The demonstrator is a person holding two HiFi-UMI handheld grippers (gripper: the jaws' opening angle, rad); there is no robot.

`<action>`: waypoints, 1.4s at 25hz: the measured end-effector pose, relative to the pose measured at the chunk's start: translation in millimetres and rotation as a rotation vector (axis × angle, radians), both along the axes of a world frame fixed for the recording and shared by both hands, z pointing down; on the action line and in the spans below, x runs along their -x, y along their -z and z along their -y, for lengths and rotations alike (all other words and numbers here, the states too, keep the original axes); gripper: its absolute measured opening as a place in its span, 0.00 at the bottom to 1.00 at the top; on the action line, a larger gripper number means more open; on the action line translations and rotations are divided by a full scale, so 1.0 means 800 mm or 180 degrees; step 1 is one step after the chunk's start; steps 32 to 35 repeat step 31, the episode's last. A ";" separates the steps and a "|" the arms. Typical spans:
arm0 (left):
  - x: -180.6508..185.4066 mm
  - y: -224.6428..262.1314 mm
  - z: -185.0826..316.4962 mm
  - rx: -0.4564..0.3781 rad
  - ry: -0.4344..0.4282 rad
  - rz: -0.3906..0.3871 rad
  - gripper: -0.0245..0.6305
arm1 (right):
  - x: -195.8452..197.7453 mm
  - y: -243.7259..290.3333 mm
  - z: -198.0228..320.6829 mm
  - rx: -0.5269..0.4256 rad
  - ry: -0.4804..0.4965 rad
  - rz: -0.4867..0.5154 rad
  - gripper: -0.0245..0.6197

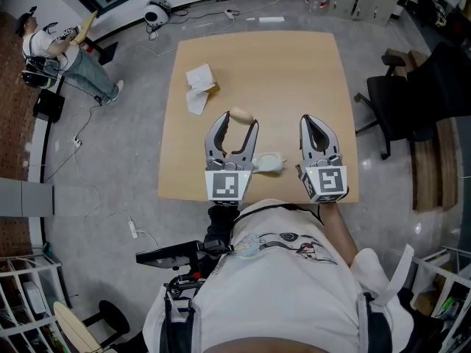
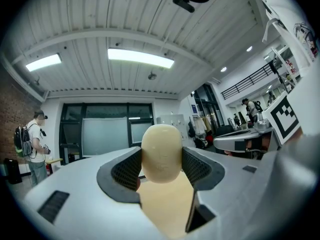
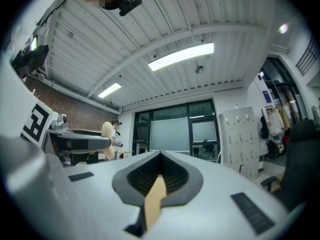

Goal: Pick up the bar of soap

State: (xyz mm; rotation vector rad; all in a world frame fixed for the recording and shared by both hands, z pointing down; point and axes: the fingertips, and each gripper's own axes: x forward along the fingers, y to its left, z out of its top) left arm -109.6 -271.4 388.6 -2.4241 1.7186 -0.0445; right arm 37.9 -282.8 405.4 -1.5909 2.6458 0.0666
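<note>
A cream oval bar of soap [image 1: 241, 114] is held above the wooden table [image 1: 294, 72], with my left gripper [image 1: 238, 121] shut on it. In the left gripper view the soap [image 2: 161, 153] stands upright, pinched between the two dark pads [image 2: 126, 171], and the camera looks up towards the ceiling. My right gripper [image 1: 314, 120] hovers to the right of it, shut with nothing in it. Its jaws meet at the tips [image 3: 160, 159] in the right gripper view. That view also catches the soap [image 3: 106, 139] at the left gripper's end.
A pale shallow dish [image 1: 269, 162] lies on the table between the two grippers, near the front edge. A crumpled white wrapper [image 1: 199, 88] lies at the table's left. A black office chair [image 1: 397, 101] stands to the right. A person [image 1: 62, 54] stands on the floor at far left.
</note>
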 end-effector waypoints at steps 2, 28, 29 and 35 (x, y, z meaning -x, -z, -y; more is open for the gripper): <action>-0.002 0.003 0.002 -0.0009 -0.0014 -0.0045 0.44 | -0.001 -0.001 0.001 0.0004 -0.0006 -0.0007 0.05; -0.009 -0.005 0.006 0.0032 -0.0034 0.0047 0.44 | -0.012 -0.008 0.005 0.0063 -0.0065 0.0004 0.05; -0.009 -0.006 0.006 0.0023 -0.0036 0.0038 0.44 | -0.012 -0.009 0.004 0.0063 -0.0067 0.0002 0.05; -0.010 -0.003 0.004 0.0003 -0.0039 -0.0009 0.44 | -0.012 -0.011 0.003 0.0063 -0.0070 -0.0002 0.05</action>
